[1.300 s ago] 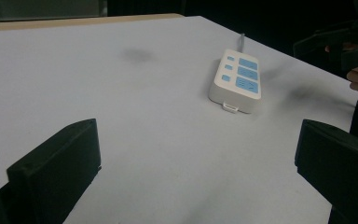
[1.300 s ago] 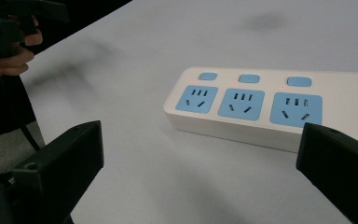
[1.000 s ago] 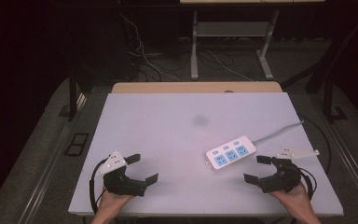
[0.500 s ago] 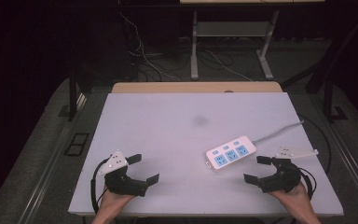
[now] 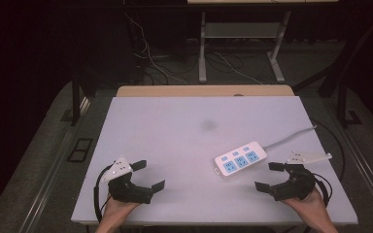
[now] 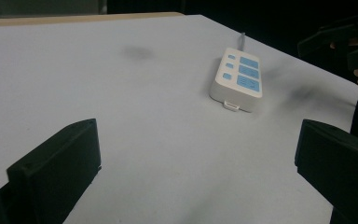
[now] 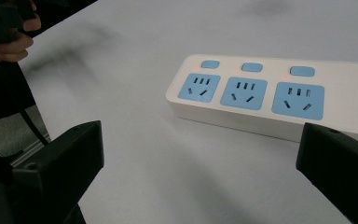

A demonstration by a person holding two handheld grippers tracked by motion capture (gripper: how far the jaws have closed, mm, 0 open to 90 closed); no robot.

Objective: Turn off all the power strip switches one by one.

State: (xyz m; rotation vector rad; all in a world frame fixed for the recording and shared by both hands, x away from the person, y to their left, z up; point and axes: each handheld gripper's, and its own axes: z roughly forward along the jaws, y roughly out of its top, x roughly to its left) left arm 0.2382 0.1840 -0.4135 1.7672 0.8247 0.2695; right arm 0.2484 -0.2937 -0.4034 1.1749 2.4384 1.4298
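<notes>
table [image 5: 175, 141]: bare white top left and centre, free passage offered | power strip [image 5: 239, 159]: the one obstacle, lain right of centre just ahead of the right gripper [image 5: 271, 176] | cord [image 5: 291, 137]: run to the far right edge | left gripper [image 5: 146, 175]: unobstructed ahead

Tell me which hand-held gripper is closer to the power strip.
The right hand-held gripper: it sits just beside the power strip, while the left hand-held gripper is across the table.
</notes>
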